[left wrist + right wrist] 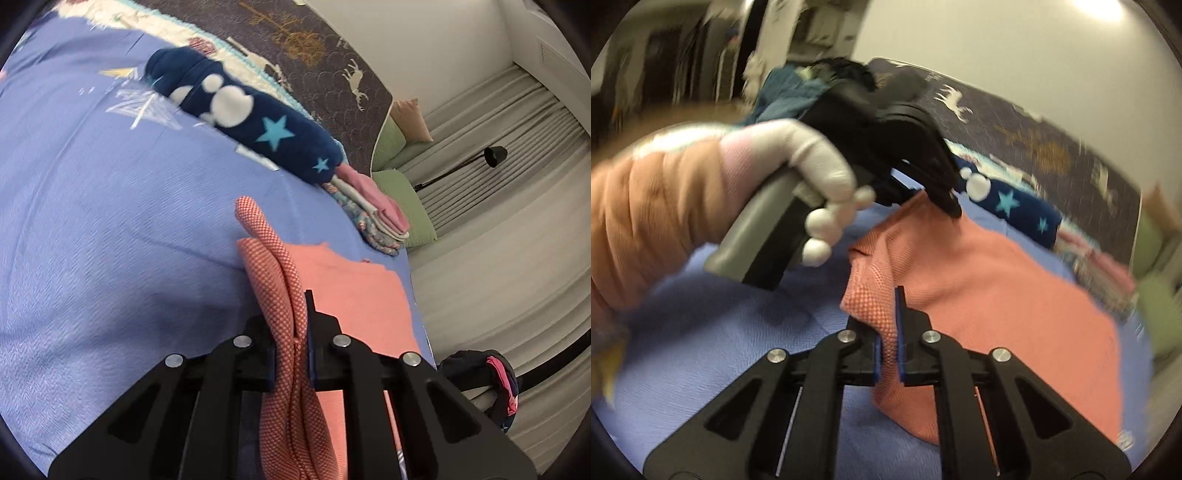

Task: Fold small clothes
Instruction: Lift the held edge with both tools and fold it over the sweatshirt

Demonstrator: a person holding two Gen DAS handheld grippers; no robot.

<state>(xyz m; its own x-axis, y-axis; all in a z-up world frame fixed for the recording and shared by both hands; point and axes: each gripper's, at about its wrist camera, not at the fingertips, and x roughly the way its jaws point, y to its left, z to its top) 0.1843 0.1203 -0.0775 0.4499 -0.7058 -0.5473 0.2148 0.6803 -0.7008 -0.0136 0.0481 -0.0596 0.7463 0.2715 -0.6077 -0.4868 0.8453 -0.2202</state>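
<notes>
A salmon-pink waffle-knit garment (990,280) lies bunched on the blue bedspread (110,221); the left claw (291,325) and right claw (888,332) each pinch a fold.

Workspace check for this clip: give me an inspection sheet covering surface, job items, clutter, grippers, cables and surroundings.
Surface: blue bedspread, printed.
Job's things: salmon garment partly lifted off the bed.
Clutter: navy star fleece roll; folded stack near the bed edge; dark bundle off the bed.
Grippers: left gripper shut on the garment's textured edge; right gripper shut on another edge.
Cables: nothing seen.
Surroundings: deer-print blanket, green cushions, black lamp, pleated curtain.
</notes>
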